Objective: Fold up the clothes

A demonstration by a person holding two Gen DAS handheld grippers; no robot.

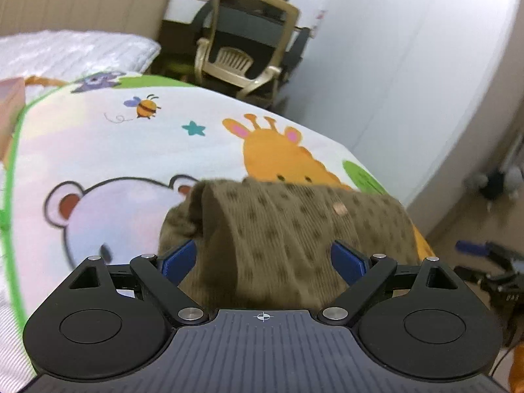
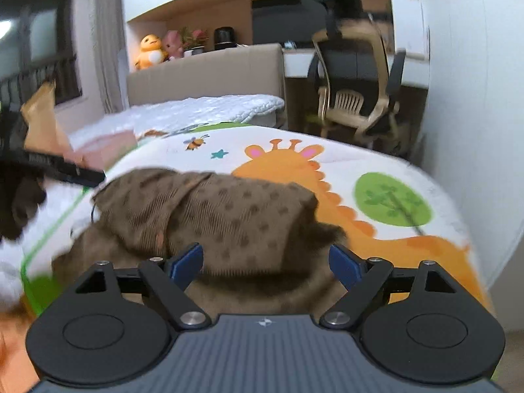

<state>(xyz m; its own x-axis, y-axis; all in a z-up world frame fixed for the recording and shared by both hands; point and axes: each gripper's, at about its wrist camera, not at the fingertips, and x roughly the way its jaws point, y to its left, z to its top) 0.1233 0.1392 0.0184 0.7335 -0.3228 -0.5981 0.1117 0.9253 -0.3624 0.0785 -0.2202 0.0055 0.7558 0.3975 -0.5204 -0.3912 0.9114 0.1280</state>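
A brown knit garment with dark dots (image 1: pixel 288 222) lies folded in a thick bundle on a cartoon animal blanket (image 1: pixel 131 150), near the bed's right edge. My left gripper (image 1: pixel 262 258) stands open just above its near end, and the blue pads (image 1: pixel 178 262) are wide apart on either side of the cloth without pressing it. In the right wrist view the same garment (image 2: pixel 213 209) shows a folded top layer over a lower one. My right gripper (image 2: pixel 267 262) is open over its near edge, with the pads (image 2: pixel 344 263) clear of the fabric.
A beige office chair (image 1: pixel 242 52) (image 2: pixel 357 98) stands past the bed's far corner beside a white wall. A white quilt (image 2: pixel 203 108) and padded headboard (image 2: pixel 203 75) lie beyond the blanket (image 2: pixel 393 163). A pink box (image 2: pixel 108 147) sits at the left. The floor drops off on the right.
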